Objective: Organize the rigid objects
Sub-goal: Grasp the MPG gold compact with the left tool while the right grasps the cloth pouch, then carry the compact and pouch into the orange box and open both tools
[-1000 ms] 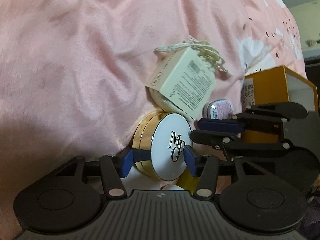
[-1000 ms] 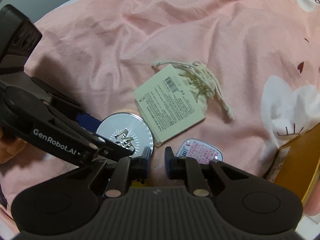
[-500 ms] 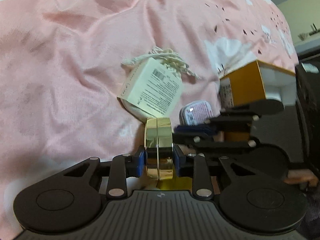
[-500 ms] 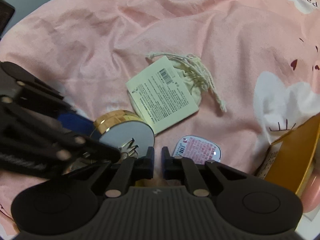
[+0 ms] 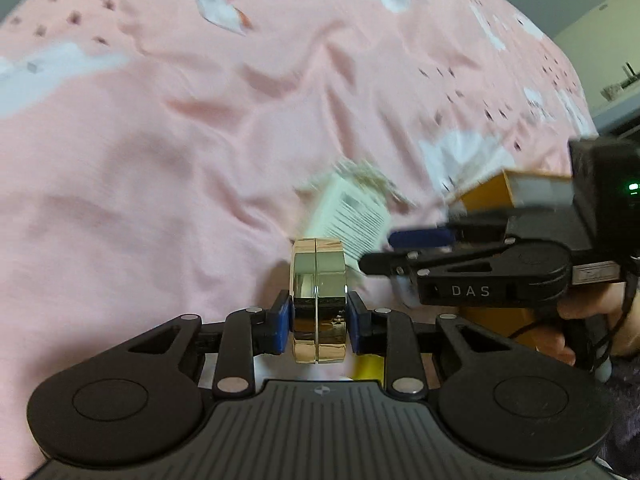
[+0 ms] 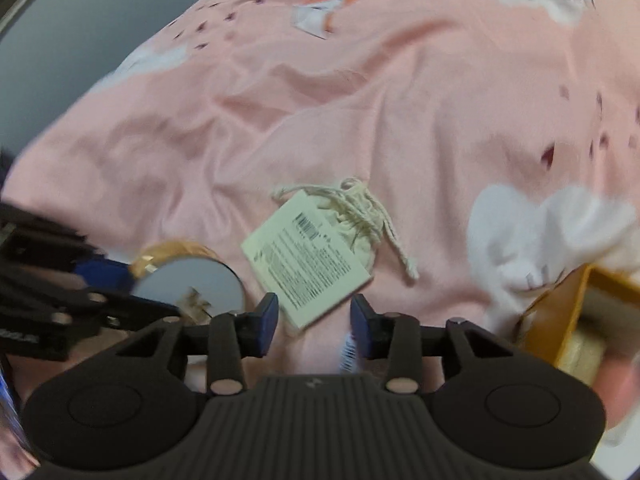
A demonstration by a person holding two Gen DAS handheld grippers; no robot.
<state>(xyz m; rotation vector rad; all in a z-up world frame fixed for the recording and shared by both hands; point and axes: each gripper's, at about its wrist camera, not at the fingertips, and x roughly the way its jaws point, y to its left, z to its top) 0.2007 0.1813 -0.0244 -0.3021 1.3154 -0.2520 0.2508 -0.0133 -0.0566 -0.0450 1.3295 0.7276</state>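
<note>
My left gripper (image 5: 318, 320) is shut on a round gold compact (image 5: 318, 300), held edge-on above the pink bedspread; the compact's white lid also shows in the right wrist view (image 6: 192, 286). My right gripper (image 6: 313, 322) is open and empty, just in front of a cream drawstring pouch with a printed card (image 6: 308, 264). That gripper also shows in the left wrist view (image 5: 404, 254), right of the compact. A small pink labelled case (image 6: 348, 350) lies mostly hidden under the right jaws.
An open orange box (image 6: 576, 320) stands at the right, also seen in the left wrist view (image 5: 504, 192). The wrinkled pink bedspread (image 5: 160, 160) fills the surroundings. A yellow object (image 5: 366, 366) lies under my left gripper.
My left gripper has lifted the compact and turned it edge-on. My right gripper has opened from nearly shut and moved toward the pouch card. Both views swung upward.
</note>
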